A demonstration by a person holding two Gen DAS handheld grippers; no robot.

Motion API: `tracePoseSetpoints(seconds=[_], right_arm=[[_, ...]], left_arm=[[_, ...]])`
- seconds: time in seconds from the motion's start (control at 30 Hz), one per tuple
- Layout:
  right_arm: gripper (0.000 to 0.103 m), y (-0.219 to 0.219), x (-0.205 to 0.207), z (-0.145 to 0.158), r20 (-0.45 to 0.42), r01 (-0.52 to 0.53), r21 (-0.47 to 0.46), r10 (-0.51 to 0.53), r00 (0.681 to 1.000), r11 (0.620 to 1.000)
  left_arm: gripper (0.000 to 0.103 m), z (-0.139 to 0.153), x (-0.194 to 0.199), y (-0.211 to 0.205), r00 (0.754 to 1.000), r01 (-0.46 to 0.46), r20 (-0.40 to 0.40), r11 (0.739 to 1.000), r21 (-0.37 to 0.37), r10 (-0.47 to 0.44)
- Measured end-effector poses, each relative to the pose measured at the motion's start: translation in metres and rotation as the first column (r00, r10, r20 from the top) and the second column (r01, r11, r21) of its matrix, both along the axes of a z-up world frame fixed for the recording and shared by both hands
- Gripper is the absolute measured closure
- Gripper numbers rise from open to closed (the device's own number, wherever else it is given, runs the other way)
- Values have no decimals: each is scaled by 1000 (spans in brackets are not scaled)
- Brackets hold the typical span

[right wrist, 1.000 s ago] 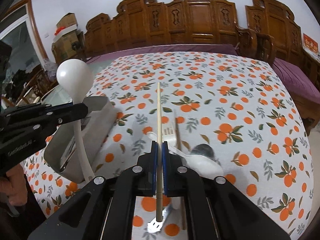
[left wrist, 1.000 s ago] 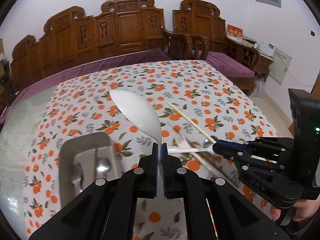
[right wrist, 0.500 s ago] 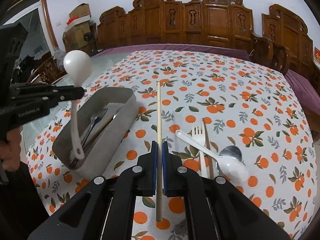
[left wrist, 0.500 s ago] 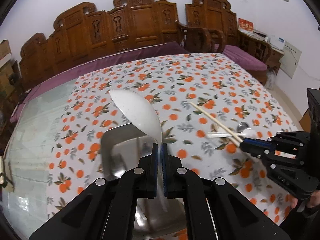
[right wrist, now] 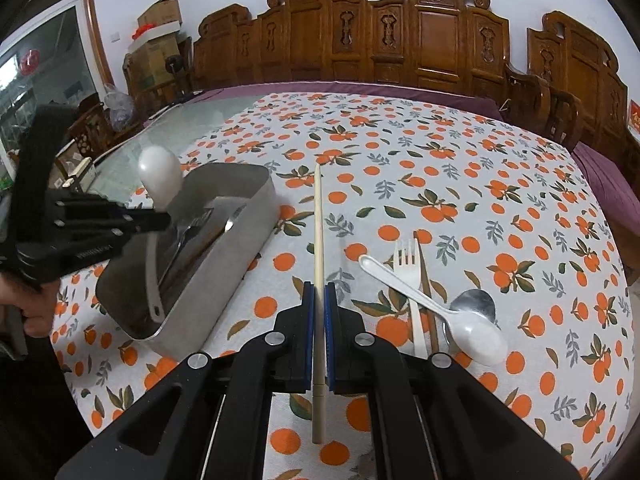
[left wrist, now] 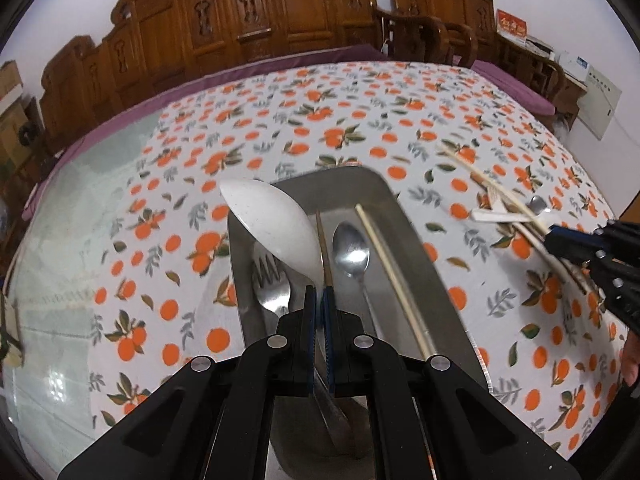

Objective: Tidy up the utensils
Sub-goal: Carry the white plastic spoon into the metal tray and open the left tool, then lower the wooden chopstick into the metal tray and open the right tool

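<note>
My left gripper (left wrist: 319, 296) is shut on a white ladle-like spoon (left wrist: 272, 228) and holds it over the steel tray (left wrist: 416, 240); its handle end dips into the tray in the right wrist view (right wrist: 154, 276). The tray holds a metal fork (left wrist: 272, 280), a metal spoon (left wrist: 352, 248), a dark chopstick and a pale chopstick (left wrist: 392, 276). My right gripper (right wrist: 319, 292) is shut on a pale chopstick (right wrist: 318, 240), held above the cloth right of the tray (right wrist: 224, 256).
On the orange-print tablecloth (right wrist: 440, 168) right of my right gripper lie a white plastic spoon (right wrist: 432, 312), a white plastic fork (right wrist: 408, 268), a brown chopstick (right wrist: 426, 280) and a metal spoon (right wrist: 472, 304). Carved wooden chairs (right wrist: 400, 32) line the far table edge.
My left gripper has carried the white spoon left and down, from above the loose utensils to over the tray. My right gripper has lifted with the chopstick and drawn back a little.
</note>
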State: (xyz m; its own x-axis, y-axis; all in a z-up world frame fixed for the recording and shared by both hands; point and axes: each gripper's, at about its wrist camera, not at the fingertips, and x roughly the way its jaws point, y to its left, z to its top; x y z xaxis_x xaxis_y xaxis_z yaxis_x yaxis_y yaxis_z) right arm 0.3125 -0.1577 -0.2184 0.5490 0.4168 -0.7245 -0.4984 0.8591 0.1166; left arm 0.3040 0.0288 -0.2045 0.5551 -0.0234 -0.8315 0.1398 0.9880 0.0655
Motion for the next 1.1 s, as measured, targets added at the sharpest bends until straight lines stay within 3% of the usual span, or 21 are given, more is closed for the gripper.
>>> tracePoseSetpoints(seconds=[0.3,0.5,0.73,0.9,0.97,1.1], right_arm=[[97,10,-3,-1,10,-22,-2,22,1000,1000],[97,12,-8,1,10,-32,25,32,999,999],[97,20,-24,12,21,-74,59,72,997,996],[97,28,-35,21,35,-101,75,99,994,992],[97,30,-39,24,40,-109,81,106,994,991],[97,36,-45,27,46,-121,85,118,992,989]], left_arm=[[100,-16,5,2,1000,2,-27,999,-52,-4],[96,-10,1,1,1000,0,-2,997,-74,0],[67,9,-14,9,997,-30,71,997,-72,35],[42,19,-21,14,993,-44,109,995,-90,54],[27,21,-22,16,991,-51,121,994,-95,63],[15,29,-24,22,982,-73,165,993,-97,88]])
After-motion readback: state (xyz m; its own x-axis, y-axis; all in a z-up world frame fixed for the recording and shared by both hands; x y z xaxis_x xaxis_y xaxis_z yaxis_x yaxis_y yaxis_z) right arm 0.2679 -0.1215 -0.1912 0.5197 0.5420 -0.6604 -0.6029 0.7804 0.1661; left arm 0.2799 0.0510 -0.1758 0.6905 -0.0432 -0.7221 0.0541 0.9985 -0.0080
